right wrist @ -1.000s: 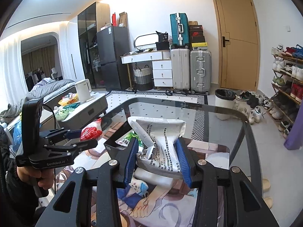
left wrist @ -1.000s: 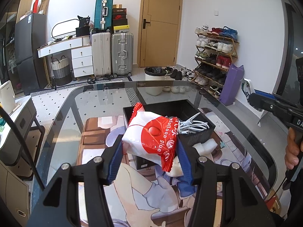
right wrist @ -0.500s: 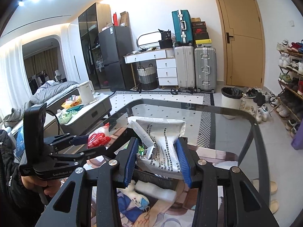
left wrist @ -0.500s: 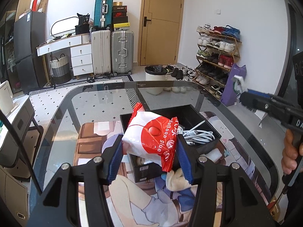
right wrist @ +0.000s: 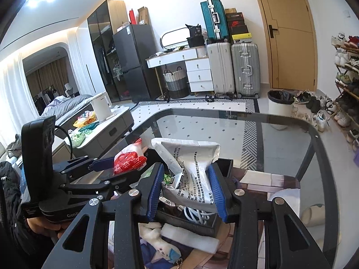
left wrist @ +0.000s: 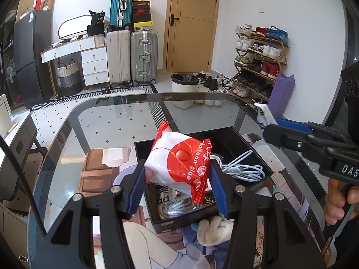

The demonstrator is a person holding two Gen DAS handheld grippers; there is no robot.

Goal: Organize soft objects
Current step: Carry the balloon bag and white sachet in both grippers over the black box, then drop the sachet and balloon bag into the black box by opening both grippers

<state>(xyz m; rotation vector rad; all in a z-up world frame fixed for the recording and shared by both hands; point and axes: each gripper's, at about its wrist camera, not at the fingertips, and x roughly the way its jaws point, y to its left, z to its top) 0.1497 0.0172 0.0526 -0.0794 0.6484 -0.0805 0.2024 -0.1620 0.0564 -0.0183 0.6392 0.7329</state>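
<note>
My left gripper (left wrist: 177, 174) is shut on a red and white balloon-glue packet (left wrist: 179, 163) and holds it above the near part of a black box (left wrist: 242, 139) on the glass table. The box holds a white cable (left wrist: 244, 170) and a packet with black print. My right gripper (right wrist: 187, 188) is shut on a grey-white printed pouch (right wrist: 190, 165) over the same box (right wrist: 226, 163). A white plush toy (left wrist: 213, 228) lies in front of the box. The left gripper and its packet (right wrist: 129, 159) also show in the right wrist view.
The glass table (left wrist: 101, 121) has a rounded dark rim and a printed mat (left wrist: 98, 172) under the box. A white foam strip (right wrist: 190, 237) lies by the plush toy (right wrist: 154, 233). Suitcases (left wrist: 132, 56), a bin (left wrist: 184, 89) and a shoe rack (left wrist: 260, 60) stand beyond.
Both grippers have moved forward over the black box with their packets still held. The box now sits lower and nearer in both views.
</note>
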